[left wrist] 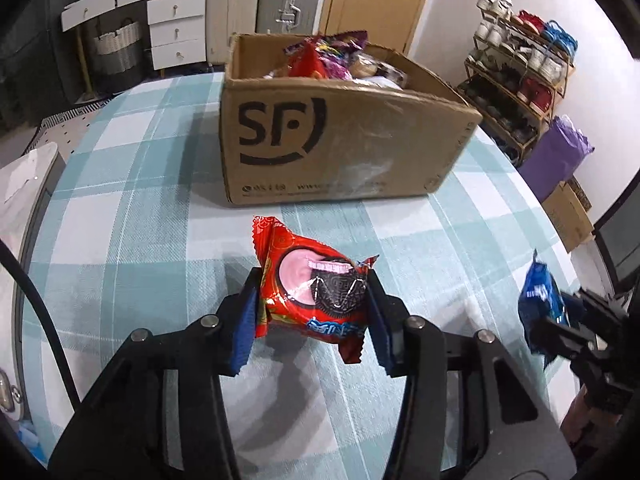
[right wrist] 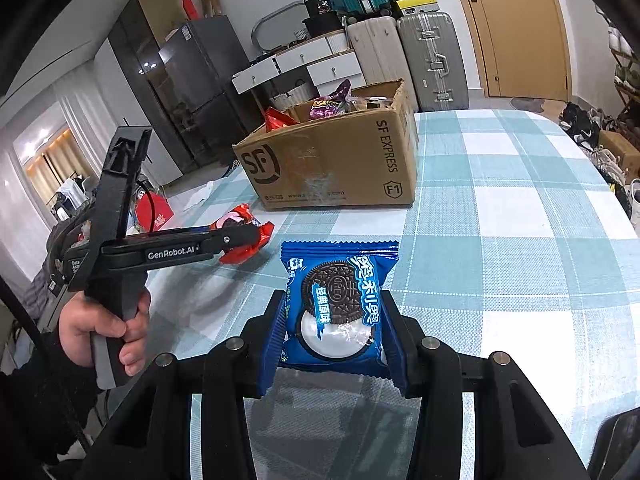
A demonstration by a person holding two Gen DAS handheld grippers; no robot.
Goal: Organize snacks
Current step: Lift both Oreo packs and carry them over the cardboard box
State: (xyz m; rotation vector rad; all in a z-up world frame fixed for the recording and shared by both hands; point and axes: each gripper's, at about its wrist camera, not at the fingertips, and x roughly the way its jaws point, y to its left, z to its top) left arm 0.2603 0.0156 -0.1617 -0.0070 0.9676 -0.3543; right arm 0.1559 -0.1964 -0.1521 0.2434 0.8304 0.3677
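My left gripper (left wrist: 314,300) is shut on a red Oreo snack packet (left wrist: 316,284) and holds it above the checked tablecloth, short of the box. The same packet shows in the right wrist view (right wrist: 244,232), held in the left gripper (right wrist: 240,240). My right gripper (right wrist: 334,328) is shut on a blue Oreo packet (right wrist: 338,304), also above the table; it shows at the right edge of the left wrist view (left wrist: 540,300). An open SF cardboard box (left wrist: 340,140) stands ahead on the table, holding several snack packets (left wrist: 332,56); it also shows in the right wrist view (right wrist: 336,160).
The table with a blue-white checked cloth (right wrist: 520,220) runs wide to the right of the box. Beyond the table are suitcases (right wrist: 428,56), white drawers (left wrist: 176,28), a shoe rack (left wrist: 516,72) and a door. A purple bag (left wrist: 556,156) is on the floor.
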